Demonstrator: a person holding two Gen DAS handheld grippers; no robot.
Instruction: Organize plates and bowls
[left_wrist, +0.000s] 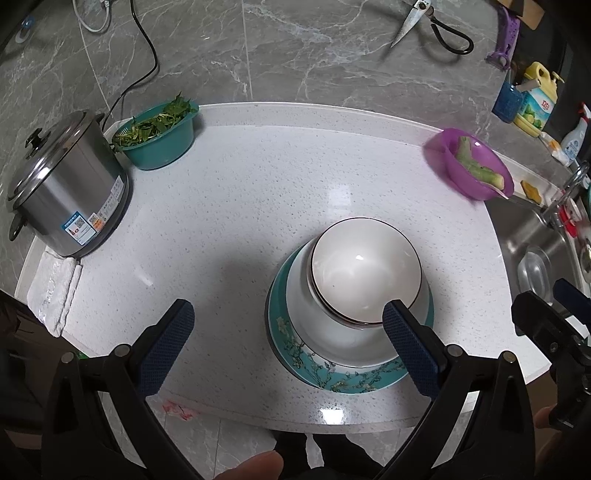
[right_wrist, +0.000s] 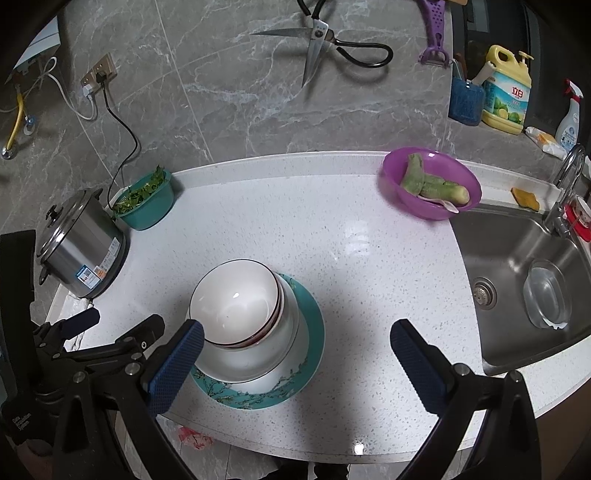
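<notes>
On the white speckled counter (right_wrist: 332, 236), near its front edge, white bowls (right_wrist: 236, 306) nest mouth up in a short stack, the top one empty with a thin dark rim, and the stack sits on a teal plate (right_wrist: 314, 339) painted with blossom branches. Stack and plate are round, so no long axis shows; the bowls simply open upward. The left gripper (left_wrist: 288, 339) hangs with its fingers spread wide and nothing between them: its right finger (left_wrist: 410, 350) overlaps the near side of the stack in the left wrist view, though contact cannot be told, and the other finger stands well to the left over bare counter. The right gripper (right_wrist: 295, 362) is likewise spread and empty, its left finger (right_wrist: 177, 369) just beside the stack's near left side, the plate's right edge lying between the fingers. Farther back, a green tub (right_wrist: 147, 206) holds leafy greens beside a lidded steel pot (right_wrist: 79, 247), a purple bowl (right_wrist: 428, 184) holds pale green vegetable pieces, and the steel sink (right_wrist: 517, 258) at right holds a clear container (right_wrist: 546, 295).
</notes>
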